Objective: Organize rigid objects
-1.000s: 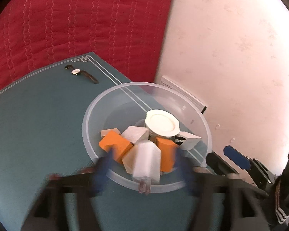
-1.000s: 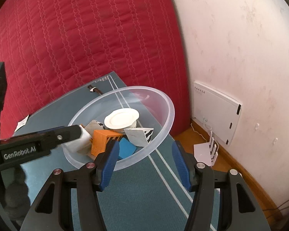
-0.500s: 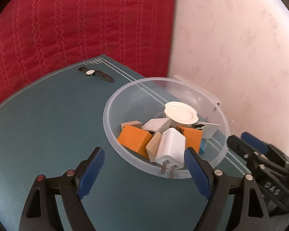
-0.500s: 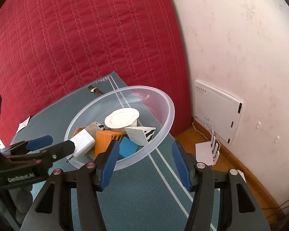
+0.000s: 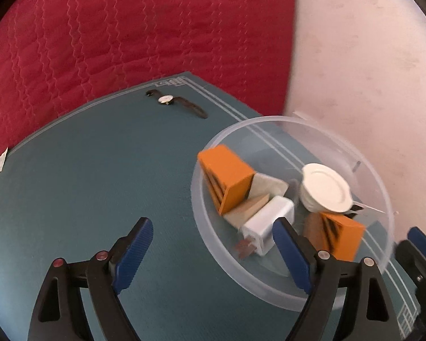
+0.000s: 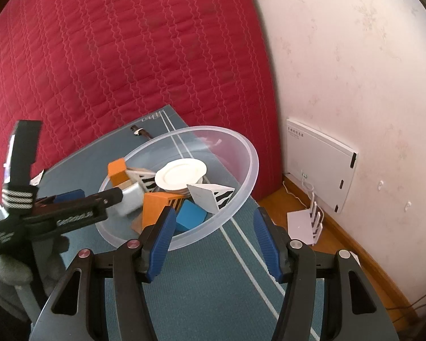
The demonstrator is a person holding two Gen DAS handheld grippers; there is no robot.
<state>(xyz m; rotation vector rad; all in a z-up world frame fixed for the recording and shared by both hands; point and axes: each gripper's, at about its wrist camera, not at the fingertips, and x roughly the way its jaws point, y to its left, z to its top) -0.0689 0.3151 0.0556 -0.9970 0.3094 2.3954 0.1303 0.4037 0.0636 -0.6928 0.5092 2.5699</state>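
Observation:
A clear plastic bowl [image 5: 269, 117] [image 6: 252, 164] stands on the teal mat [image 5: 85, 184]. It holds a white charger [image 5: 269, 221] [image 6: 130, 199], two orange blocks [image 5: 230, 176] [image 6: 156, 204], a white round lid [image 5: 326, 190] [image 6: 181, 174], a blue block [image 6: 190, 214] and a striped card. My left gripper [image 5: 213, 241] [image 6: 96, 194] is open and straddles the bowl's left wall, one finger inside beside the charger. My right gripper [image 6: 214, 234] is open and empty at the bowl's near right rim; one of its fingers [image 5: 423, 241] shows in the left wrist view.
A wristwatch [image 5: 167, 99] [image 6: 140, 131] lies at the mat's far edge. A red quilted cover [image 6: 127, 56] rises behind. Right of the mat are a wooden floor, a white router [image 6: 306, 221] and a wall box [image 6: 318, 159]. A gloved hand [image 6: 5, 275] holds the left gripper.
The left gripper let the white charger go into the bowl, then swung left and lower to straddle the rim. One orange block now stands up at the bowl's left. The right gripper kept still.

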